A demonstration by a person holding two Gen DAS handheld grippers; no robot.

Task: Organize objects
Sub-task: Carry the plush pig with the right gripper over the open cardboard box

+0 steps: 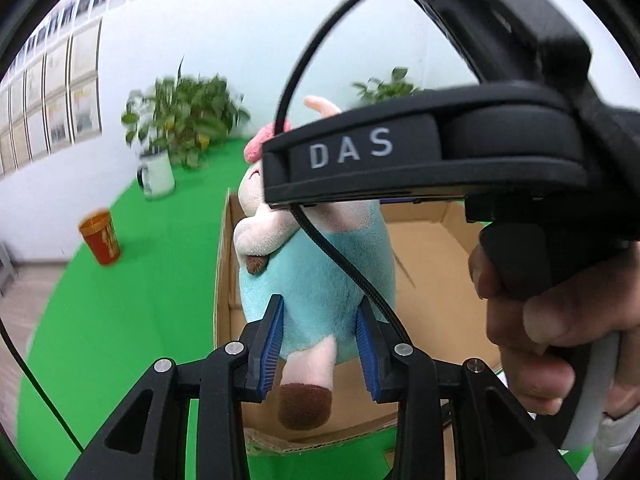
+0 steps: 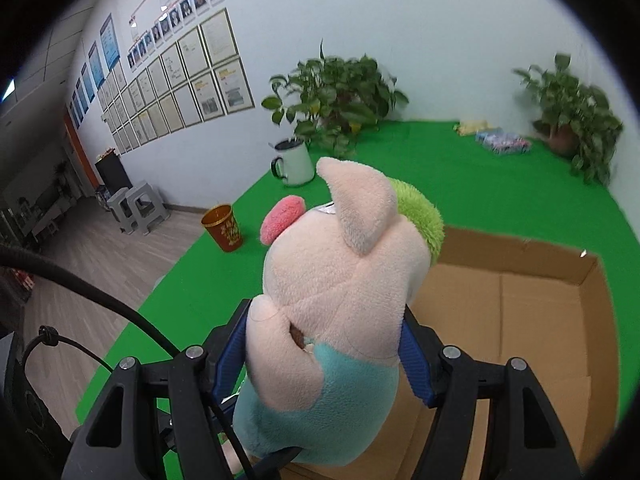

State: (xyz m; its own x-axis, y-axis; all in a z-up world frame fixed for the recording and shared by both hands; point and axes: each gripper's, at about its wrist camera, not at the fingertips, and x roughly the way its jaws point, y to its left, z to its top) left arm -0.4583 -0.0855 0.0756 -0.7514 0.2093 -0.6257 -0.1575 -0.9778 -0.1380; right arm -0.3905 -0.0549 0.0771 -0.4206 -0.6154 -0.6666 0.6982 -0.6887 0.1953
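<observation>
A plush pig [image 1: 316, 280] with a pale pink head, a green tuft and a teal body hangs over the left part of an open cardboard box [image 1: 432, 264]. My left gripper [image 1: 319, 302] is shut on its teal lower body, and one brown-tipped leg dangles between the blue pads [image 1: 272, 344]. My right gripper [image 2: 326, 312] is shut on the same plush pig [image 2: 340, 280] just under the head, above the box [image 2: 540, 320]. In the left wrist view a hand [image 1: 532, 320] holds the black right gripper body [image 1: 400, 152] across the top, hiding the pig's head.
The box lies on a green mat [image 2: 400, 160]. An orange-red cup [image 2: 224, 232] stands at the mat's left edge, a white mug [image 2: 294, 162] and potted plants [image 2: 336, 96] by the wall. Small packets [image 2: 500, 140] lie at the back right. Grey stools [image 2: 136, 204] stand on the wooden floor.
</observation>
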